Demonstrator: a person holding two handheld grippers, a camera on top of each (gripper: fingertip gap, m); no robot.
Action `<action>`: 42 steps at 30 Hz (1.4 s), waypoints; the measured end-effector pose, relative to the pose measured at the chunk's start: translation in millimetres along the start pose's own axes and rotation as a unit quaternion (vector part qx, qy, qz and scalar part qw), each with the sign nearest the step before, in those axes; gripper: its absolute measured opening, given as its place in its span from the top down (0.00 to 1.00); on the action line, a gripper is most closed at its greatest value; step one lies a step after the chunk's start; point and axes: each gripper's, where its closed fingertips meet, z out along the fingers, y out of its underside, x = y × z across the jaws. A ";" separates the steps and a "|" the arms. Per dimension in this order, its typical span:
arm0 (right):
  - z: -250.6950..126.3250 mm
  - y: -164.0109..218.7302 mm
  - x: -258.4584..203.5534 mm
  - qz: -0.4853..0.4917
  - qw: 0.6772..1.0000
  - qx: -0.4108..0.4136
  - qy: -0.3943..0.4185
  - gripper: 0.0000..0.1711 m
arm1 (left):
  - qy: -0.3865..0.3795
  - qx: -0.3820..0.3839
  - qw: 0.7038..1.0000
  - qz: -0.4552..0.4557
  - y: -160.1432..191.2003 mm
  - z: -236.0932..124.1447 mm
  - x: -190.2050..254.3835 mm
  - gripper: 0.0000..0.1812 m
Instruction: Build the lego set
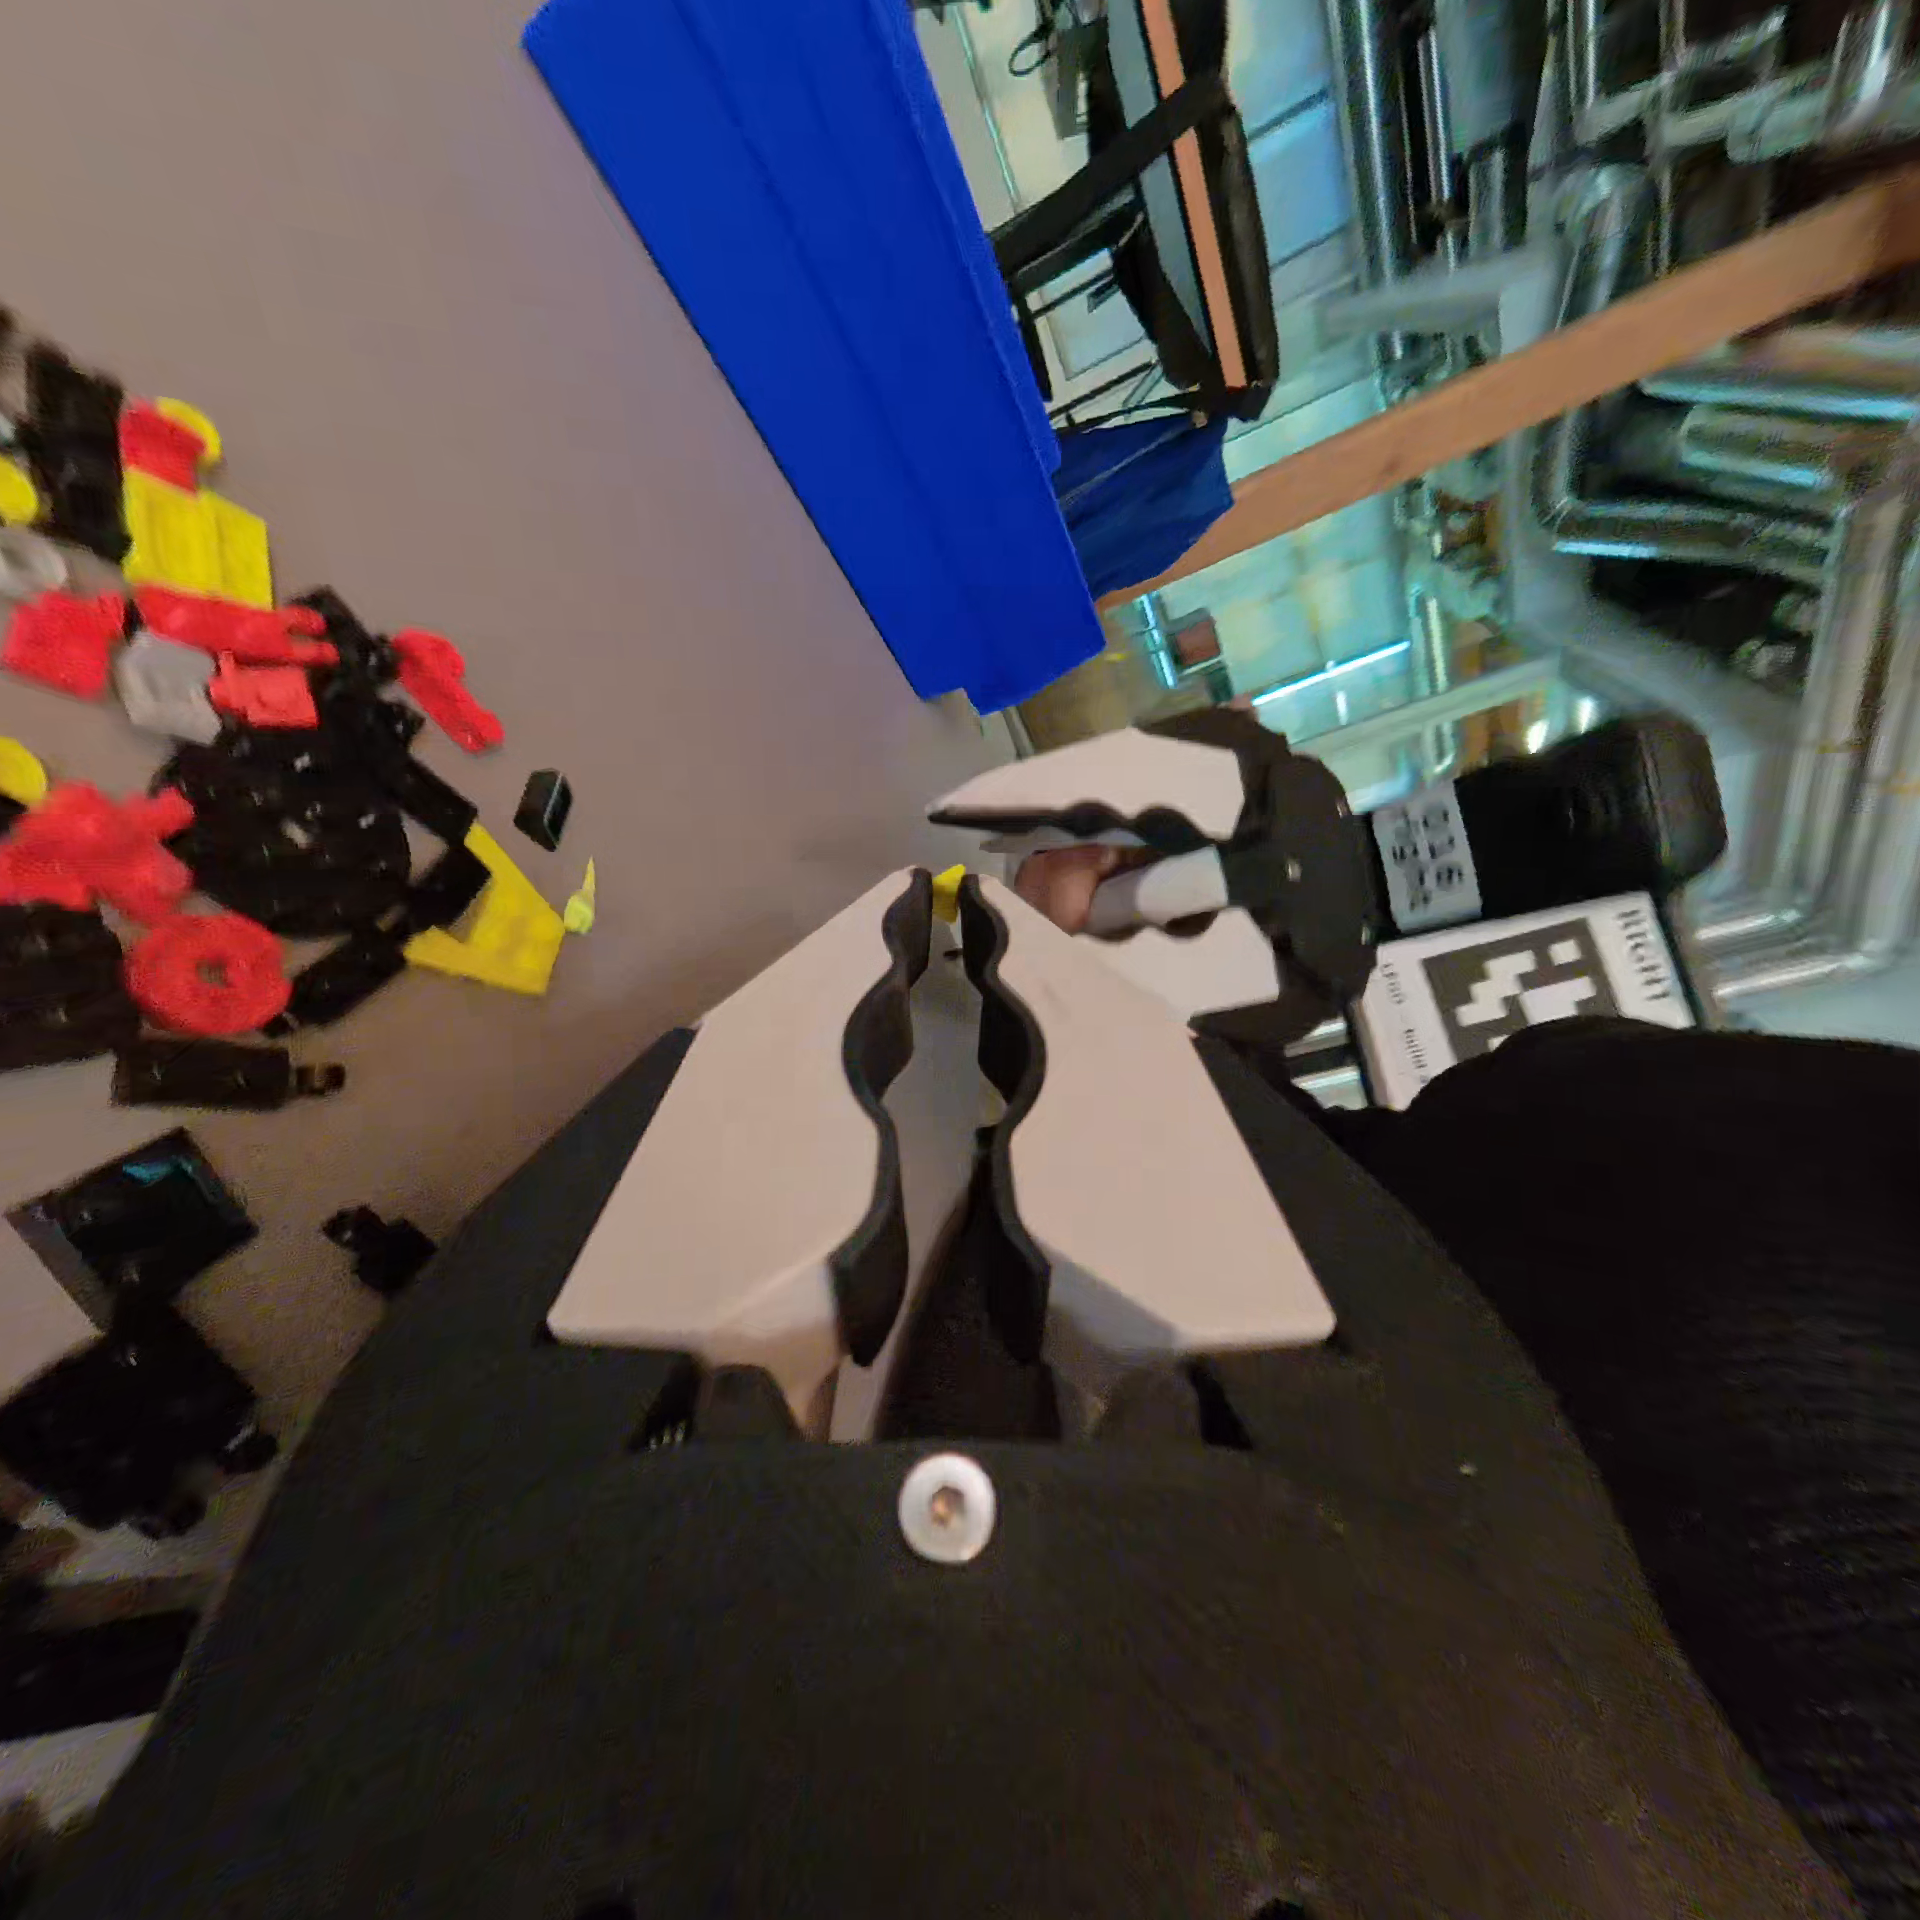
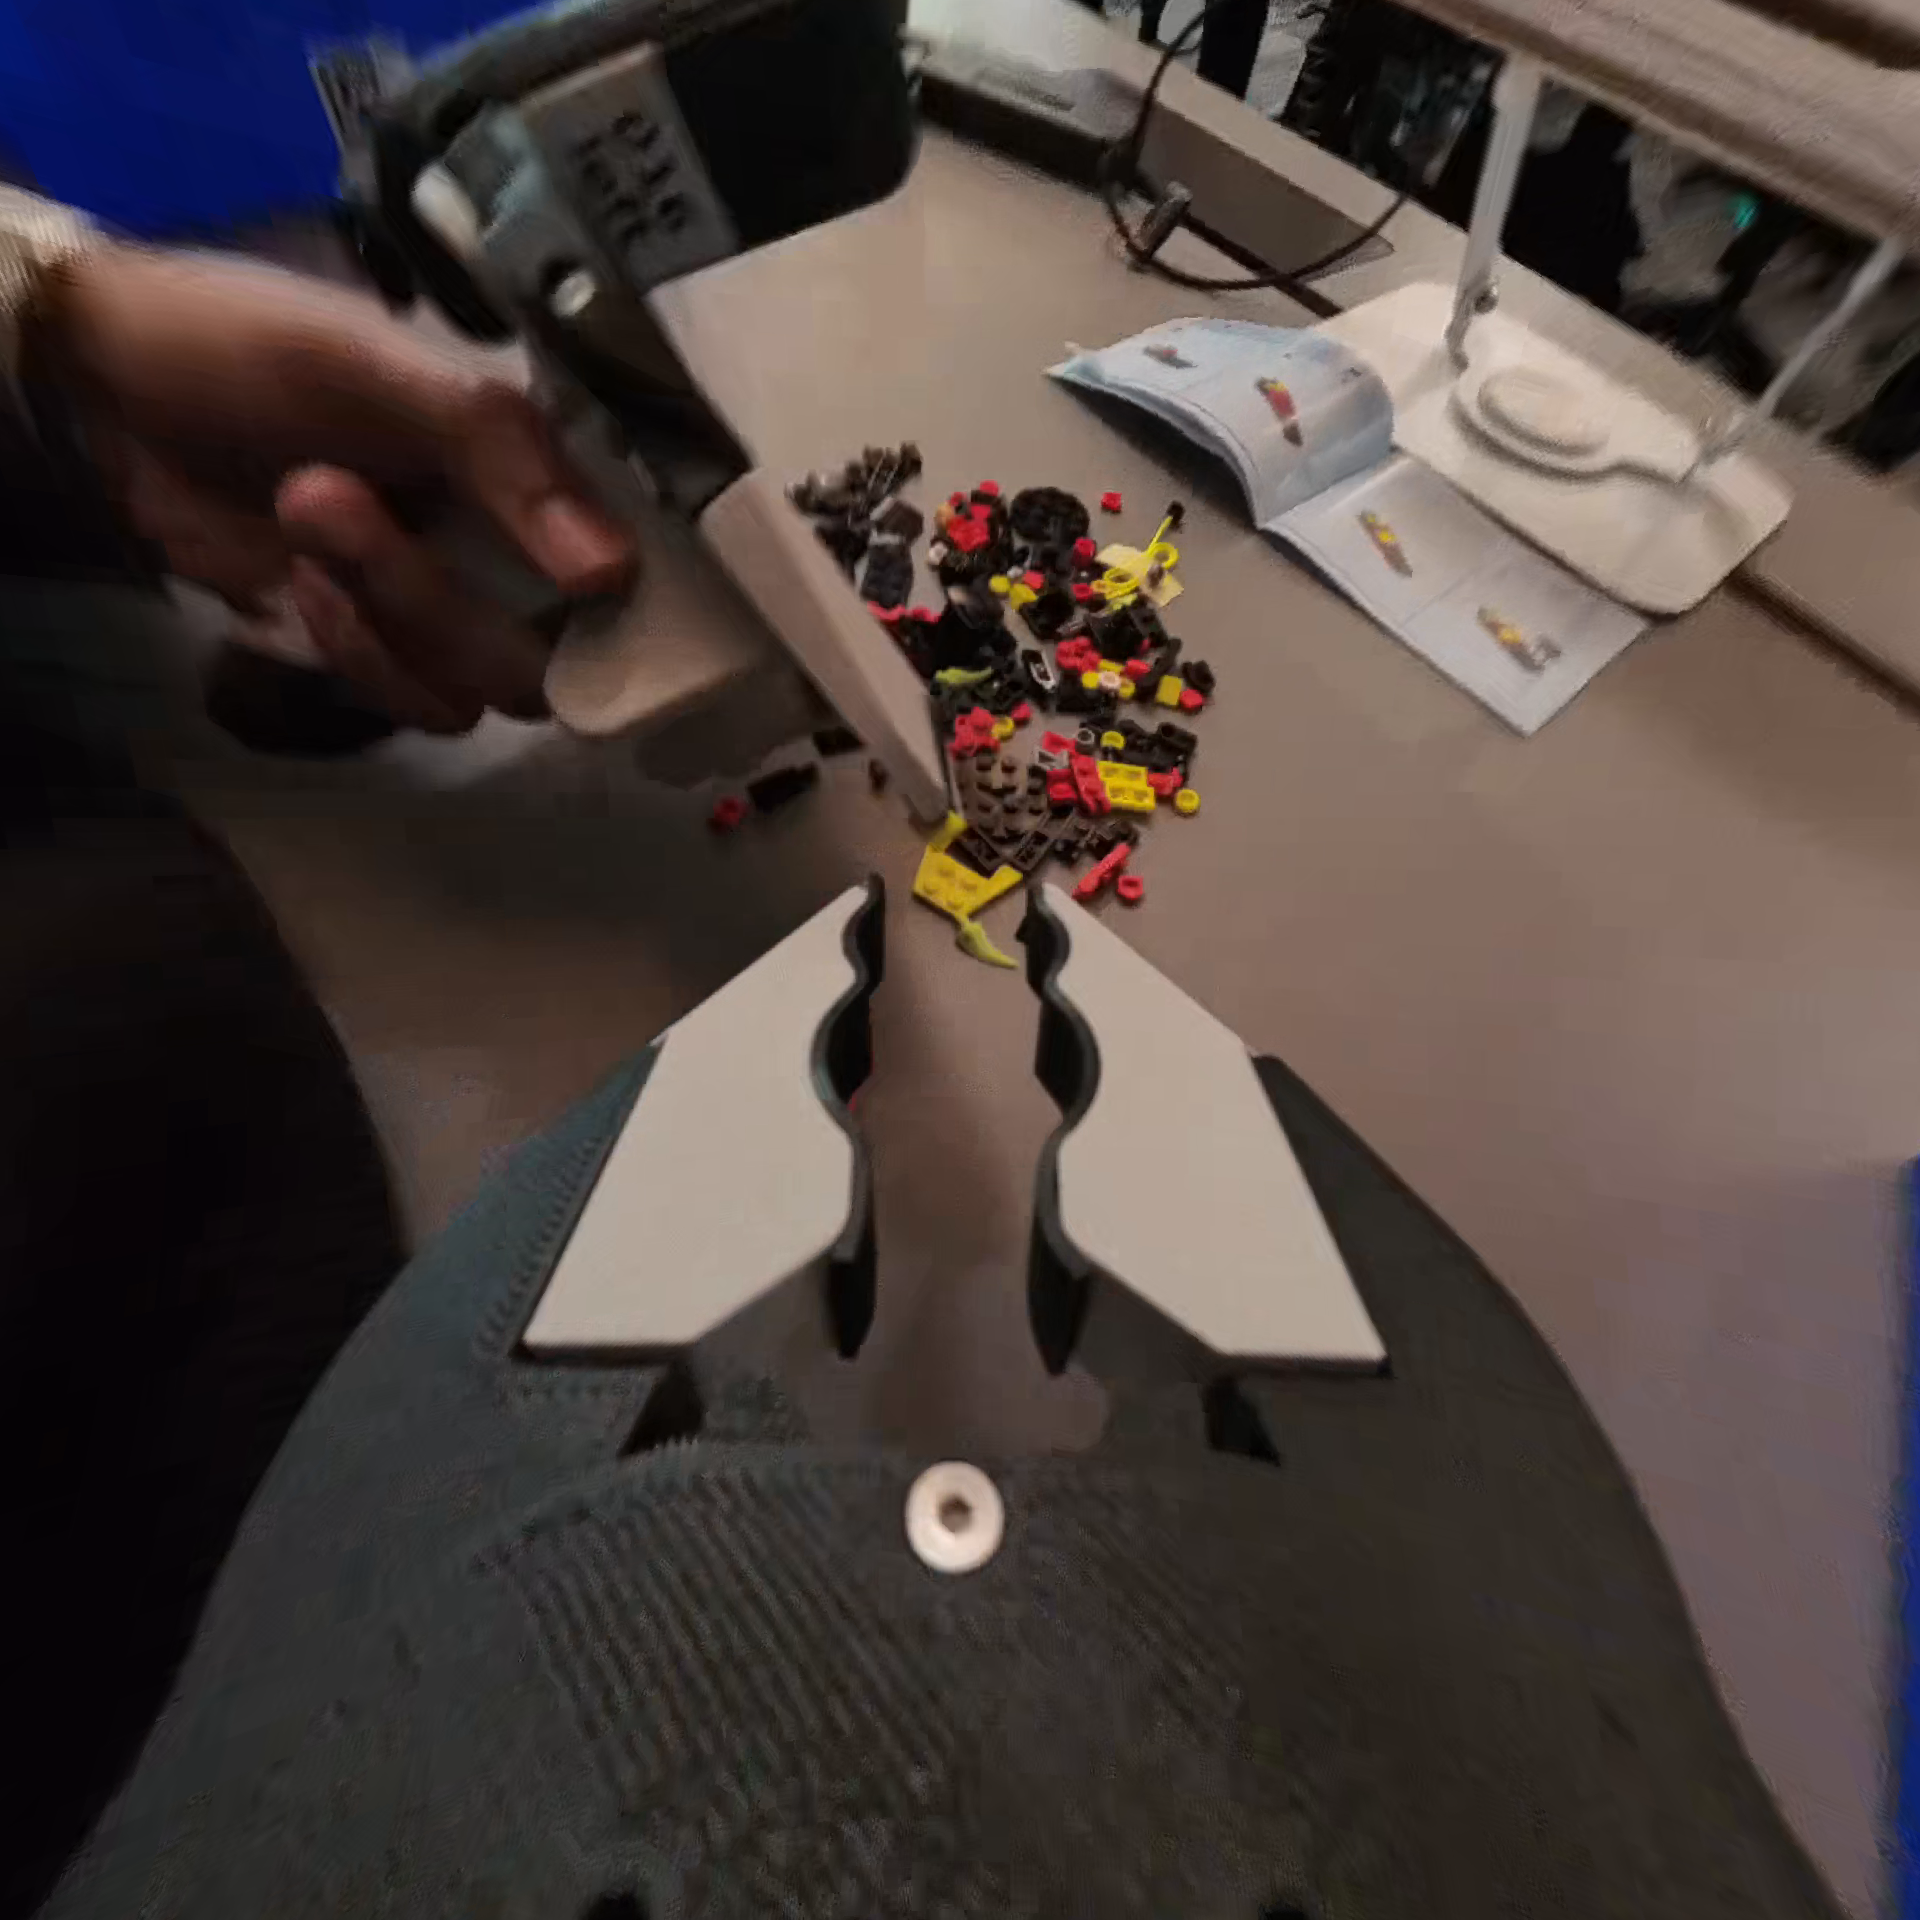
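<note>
The left hand-held gripper [image 1: 943,894] pinches a small yellow piece [image 1: 948,891] at its fingertips, raised above the grey bench [image 2: 1455,987] just beside the loose lego pile [image 2: 1049,665]. The right hand-held gripper [image 2: 951,914] hangs spread and empty near the pile's closest edge; an open instruction booklet [image 2: 1351,499] lies beyond the pile

A heap of loose lego pieces [image 2: 1049,665], black, red and yellow with a few grey, lies spread on the grey counter [image 2: 1455,987] ahead of me. At its near edge a flat yellow wedge plate [image 2: 956,878] lies studs up, a small lime claw-shaped piece [image 2: 982,940] just beside it. My left claw [image 1: 943,896] pinches a tiny yellow piece [image 1: 948,891] at its tips, off the counter.
</note>
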 end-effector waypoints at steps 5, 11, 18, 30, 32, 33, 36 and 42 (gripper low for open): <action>5.3 4.2 -9.8 -0.126 0.991 -0.031 0.034 0.89 | -0.002 -0.023 1.000 -0.015 8.0 2.4 -2.2 0.98; 3.5 0.1 -13.4 -0.119 0.993 -0.014 0.018 0.94 | 0.005 -0.041 0.999 -0.023 15.8 6.1 -0.3 0.98; 2.1 6.8 -3.9 -0.097 0.995 -0.028 0.024 0.95 | -0.012 -0.030 0.999 -0.001 10.3 2.0 -6.6 0.91; 17.9 73.0 16.8 0.054 0.986 -0.159 0.010 0.94 | -0.061 -0.037 0.995 0.070 7.0 -3.0 -17.3 0.92; 17.7 73.2 17.9 0.057 0.986 -0.158 0.011 0.93 | -0.065 -0.035 0.995 0.067 5.6 -4.0 -19.7 0.91; 17.4 73.4 17.9 0.058 0.986 -0.158 0.009 0.92 | -0.065 -0.034 0.995 0.066 4.8 -4.4 -19.6 0.91; 16.0 74.1 18.7 0.062 0.985 -0.161 0.009 0.89 | -0.065 -0.031 0.995 0.066 3.3 -5.4 -19.9 0.91; 10.8 69.7 19.9 0.055 0.986 -0.156 0.017 0.92 | -0.060 -0.034 0.995 0.068 4.5 -4.4 -18.3 0.91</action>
